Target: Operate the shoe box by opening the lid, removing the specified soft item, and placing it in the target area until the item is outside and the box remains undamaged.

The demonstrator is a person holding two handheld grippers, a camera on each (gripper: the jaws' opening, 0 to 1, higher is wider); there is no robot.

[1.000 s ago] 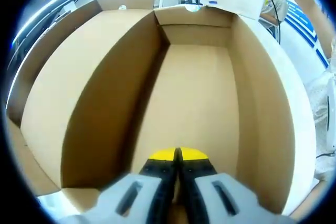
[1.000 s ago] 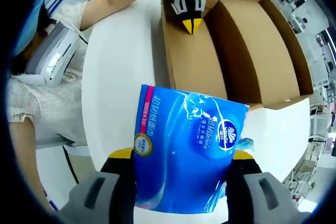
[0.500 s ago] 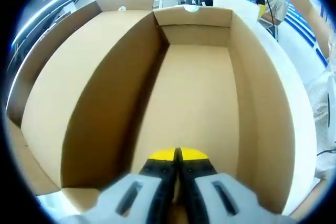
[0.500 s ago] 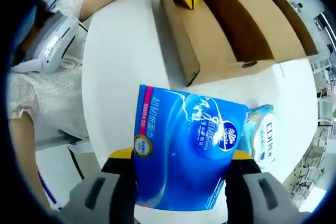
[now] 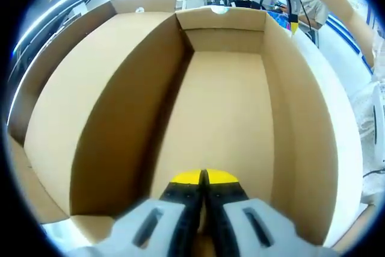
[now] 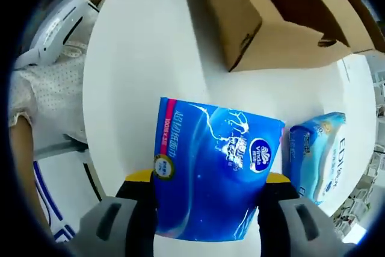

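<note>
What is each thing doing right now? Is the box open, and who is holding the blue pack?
shoe box: open, nothing inside.
left gripper: shut, tips inside the box.
blue tissue pack: held above the white table, outside the box.
right gripper: shut on the blue tissue pack.
second pack: lying on the table.

Tissue pack [image 6: 216,170] in right gripper [image 6: 207,194] above tabletop [image 6: 144,46]; second pack [image 6: 316,151] beside it, shoe box [image 6: 264,25] beyond.

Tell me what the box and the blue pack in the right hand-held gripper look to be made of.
Shoe box: plain brown cardboard by its look, matte, with folded edges and a cut slot. Blue pack: likely thin plastic film, glossy with printed graphics and glare streaks; it looks soft. The right hand-held gripper clamps it from both sides.
</note>
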